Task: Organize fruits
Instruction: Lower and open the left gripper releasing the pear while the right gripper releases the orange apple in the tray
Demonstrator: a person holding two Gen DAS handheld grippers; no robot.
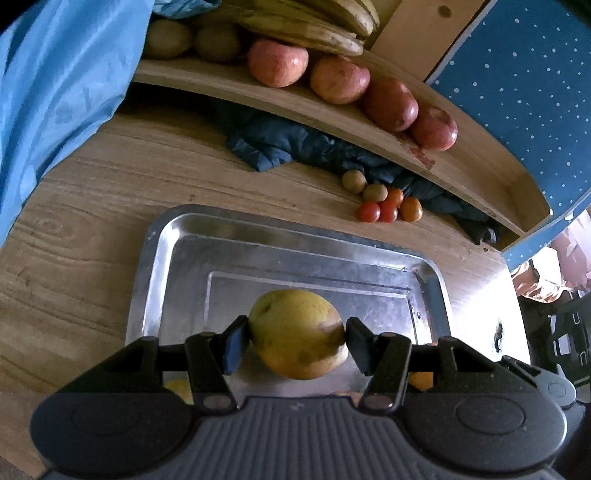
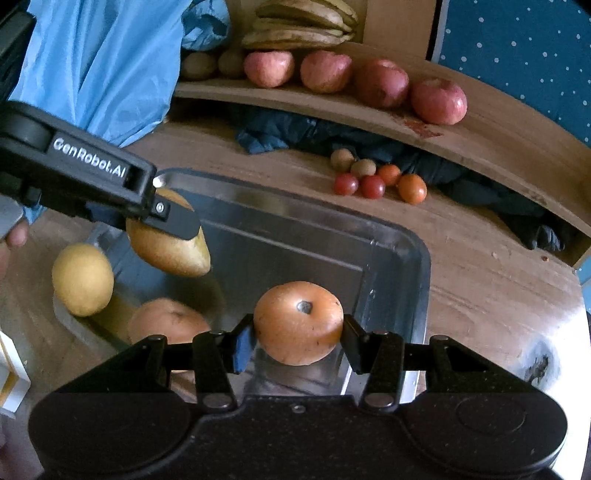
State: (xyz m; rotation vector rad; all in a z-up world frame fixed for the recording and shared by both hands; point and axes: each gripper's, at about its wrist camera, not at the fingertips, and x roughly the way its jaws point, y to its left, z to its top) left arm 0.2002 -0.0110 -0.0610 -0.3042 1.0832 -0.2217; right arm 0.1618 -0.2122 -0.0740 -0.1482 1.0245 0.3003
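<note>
While both grippers hang over the metal tray [image 1: 177, 236] on the wooden table [image 1: 92, 192], the left gripper [image 1: 295, 341] clamps a yellow-green pear [image 1: 295, 332] and the right gripper [image 2: 298, 338] clamps an orange fruit [image 2: 298, 321]. Apples [image 1: 277, 62] line the far shelf [image 1: 258, 96]; cherry tomatoes [image 1: 388, 210] lie below, far right.

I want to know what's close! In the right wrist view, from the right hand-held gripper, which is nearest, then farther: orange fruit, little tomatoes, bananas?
1. Round orange fruit, between its fingers.
2. Small red and orange tomatoes, on the wooden table beyond the tray.
3. Brownish bananas, top, on the shelf.
</note>
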